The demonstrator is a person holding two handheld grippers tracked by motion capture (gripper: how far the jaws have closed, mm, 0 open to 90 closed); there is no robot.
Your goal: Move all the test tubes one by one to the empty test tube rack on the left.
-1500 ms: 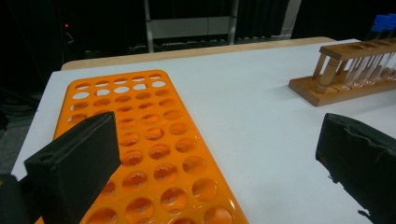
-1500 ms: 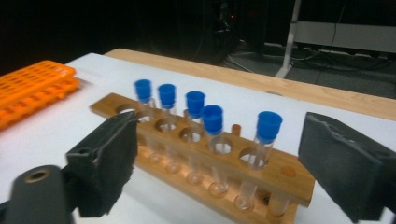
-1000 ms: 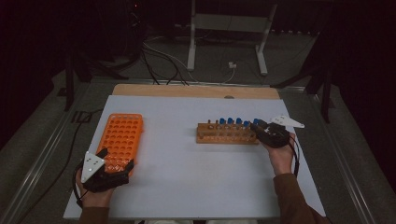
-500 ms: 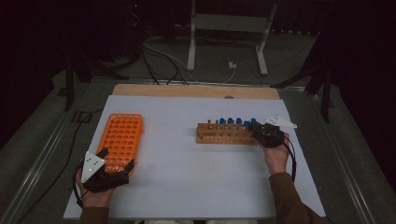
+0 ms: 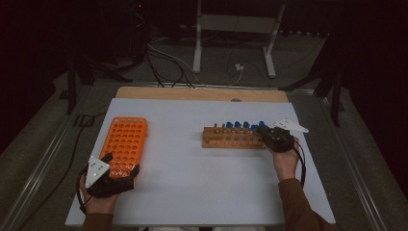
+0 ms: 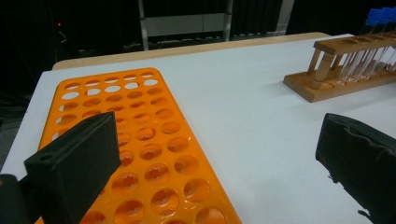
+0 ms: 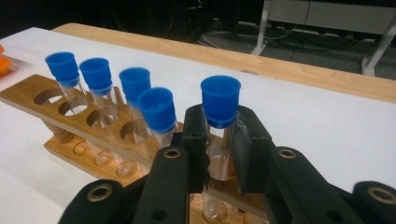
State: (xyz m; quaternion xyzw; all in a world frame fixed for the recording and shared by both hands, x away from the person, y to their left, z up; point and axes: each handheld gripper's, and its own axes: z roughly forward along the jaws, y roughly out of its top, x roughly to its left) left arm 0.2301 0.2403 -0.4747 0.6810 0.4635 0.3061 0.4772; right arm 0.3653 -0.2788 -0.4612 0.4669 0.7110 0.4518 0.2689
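The right gripper (image 7: 219,154), its jaws just closed, clasped an upright blue-capped tube (image 7: 219,121) at the wooden rack's (image 5: 233,139) right end; the left gripper (image 6: 224,163) waited open over the orange tray (image 5: 125,144), left of the rack.

The test tube (image 7: 218,140) between the right gripper's (image 7: 219,154) matt black plastic jaws looks like clear, glossy glass under a smooth blue plastic cap (image 7: 220,100). The wooden rack (image 7: 70,121) holding it is varnished brown wood with visible grain. The orange rack (image 6: 140,154) at nine o'clock on the table is glossy moulded plastic, and the tabletop (image 5: 192,168) is a smooth matt white sheet edged with pale bare wood at twelve o'clock.
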